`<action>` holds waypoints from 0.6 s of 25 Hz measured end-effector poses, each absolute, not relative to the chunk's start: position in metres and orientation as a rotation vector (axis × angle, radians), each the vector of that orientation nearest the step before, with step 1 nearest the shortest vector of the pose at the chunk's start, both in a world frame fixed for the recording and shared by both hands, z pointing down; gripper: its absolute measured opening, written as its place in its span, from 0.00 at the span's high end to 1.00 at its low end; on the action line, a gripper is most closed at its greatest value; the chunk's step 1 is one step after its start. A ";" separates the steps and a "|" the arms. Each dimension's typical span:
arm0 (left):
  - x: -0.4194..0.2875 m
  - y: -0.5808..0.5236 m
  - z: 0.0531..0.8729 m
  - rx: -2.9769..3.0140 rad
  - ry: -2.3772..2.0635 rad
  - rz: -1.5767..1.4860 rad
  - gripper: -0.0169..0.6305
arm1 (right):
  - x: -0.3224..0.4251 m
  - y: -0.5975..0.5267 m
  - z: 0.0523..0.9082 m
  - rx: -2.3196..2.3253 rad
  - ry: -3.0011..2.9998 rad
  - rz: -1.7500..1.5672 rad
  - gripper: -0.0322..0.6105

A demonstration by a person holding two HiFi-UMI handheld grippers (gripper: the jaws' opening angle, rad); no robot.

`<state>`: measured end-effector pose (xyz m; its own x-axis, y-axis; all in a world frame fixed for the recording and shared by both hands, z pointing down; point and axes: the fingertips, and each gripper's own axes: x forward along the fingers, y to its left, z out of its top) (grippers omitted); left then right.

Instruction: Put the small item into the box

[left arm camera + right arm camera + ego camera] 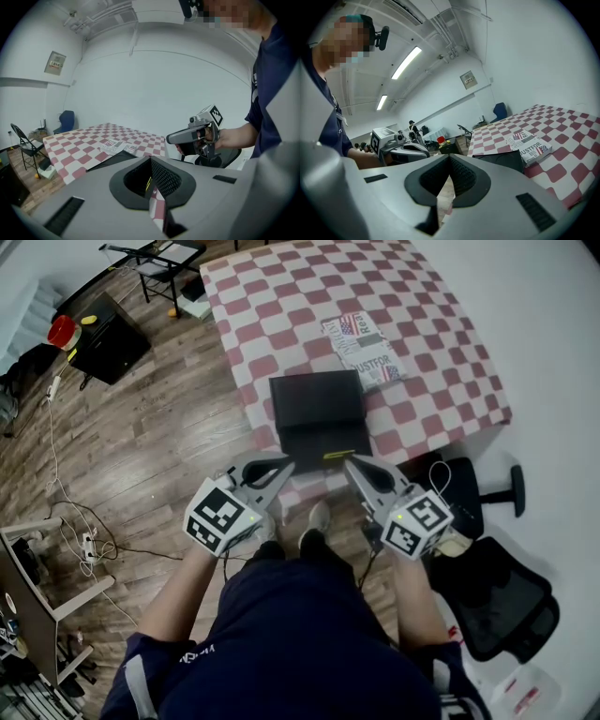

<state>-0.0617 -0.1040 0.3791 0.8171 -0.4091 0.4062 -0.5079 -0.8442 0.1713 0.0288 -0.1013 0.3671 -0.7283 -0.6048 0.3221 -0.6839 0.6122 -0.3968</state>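
A black open box (314,399) sits at the near edge of a table with a red-and-white checked cloth (281,306). A small printed carton (366,348) lies just beyond it on the right. My left gripper (286,463) hangs at the box's near left corner, shut and empty. My right gripper (352,463) hangs at the near right corner, its jaws also together with nothing between them. In the left gripper view the jaws (151,161) meet in front of the box (110,159). The right gripper view shows the box (501,161) and the carton (529,147).
A black office chair (492,596) stands at my right and its wheeled base (487,488) sits by the table corner. On the wooden floor to the left lie cables (70,512), with a black cabinet (108,338) farther off. A folding chair (164,259) stands beyond the table.
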 end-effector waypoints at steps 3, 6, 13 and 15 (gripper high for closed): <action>-0.062 -0.103 0.376 2.735 -0.699 0.512 0.93 | 0.026 -0.099 0.367 1.078 -2.675 0.746 0.93; -0.061 -0.103 0.375 2.738 -0.697 0.514 0.93 | 0.025 -0.097 0.369 1.075 -2.676 0.752 0.93; -0.059 -0.101 0.374 2.738 -0.698 0.516 0.93 | 0.025 -0.095 0.369 1.073 -2.684 0.753 0.93; -0.059 -0.100 0.374 2.738 -0.698 0.516 0.93 | 0.026 -0.095 0.370 1.072 -2.685 0.751 0.93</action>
